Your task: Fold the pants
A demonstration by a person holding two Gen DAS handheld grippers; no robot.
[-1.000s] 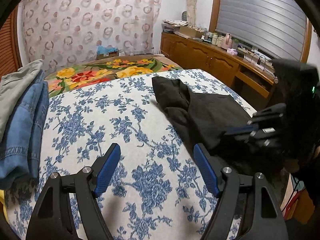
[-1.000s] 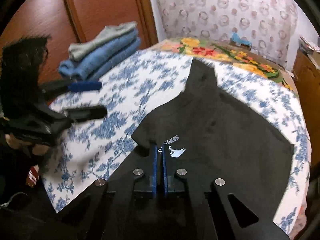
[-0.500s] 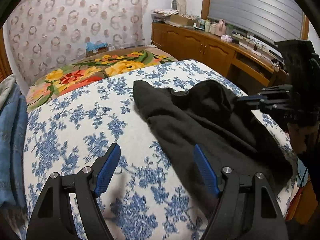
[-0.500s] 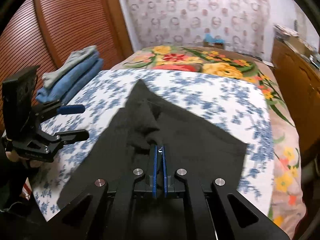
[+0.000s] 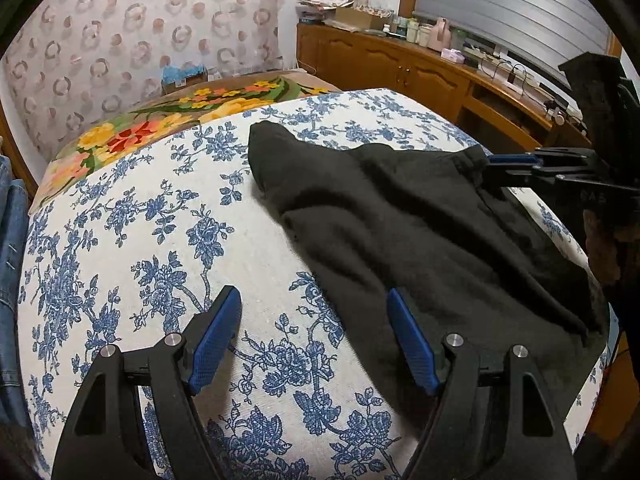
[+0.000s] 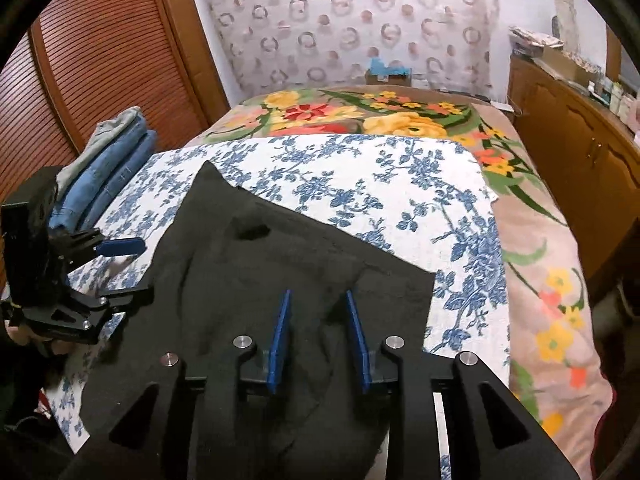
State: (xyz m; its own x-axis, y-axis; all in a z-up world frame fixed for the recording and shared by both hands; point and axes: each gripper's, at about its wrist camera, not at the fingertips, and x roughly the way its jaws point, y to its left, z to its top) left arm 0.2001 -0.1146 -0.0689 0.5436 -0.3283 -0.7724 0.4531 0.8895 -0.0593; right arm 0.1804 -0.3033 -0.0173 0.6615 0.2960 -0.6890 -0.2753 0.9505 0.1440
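Observation:
Black pants [image 5: 420, 232] lie rumpled and partly folded over on the blue-flowered bed cover [image 5: 120, 240]; they also show in the right wrist view [image 6: 280, 264]. My left gripper [image 5: 314, 312] is open and empty, hovering at the pants' left edge, its right finger over the fabric. It also shows in the right wrist view [image 6: 132, 268]. My right gripper [image 6: 318, 300] is open just above the pants, holding nothing. In the left wrist view it [image 5: 516, 162] sits at the pants' far right edge, seen side-on.
A stack of folded jeans and a grey garment [image 6: 104, 164] lies at the bed's left side by the slatted wooden door [image 6: 100, 60]. A bright flowered blanket [image 6: 360, 116] covers the bed's head. A cluttered wooden cabinet [image 5: 440, 68] runs along the right wall.
My right gripper has laid the pants' part down across the rest and opened, letting go of the fabric. My left gripper stayed open and came closer to the pants' left edge.

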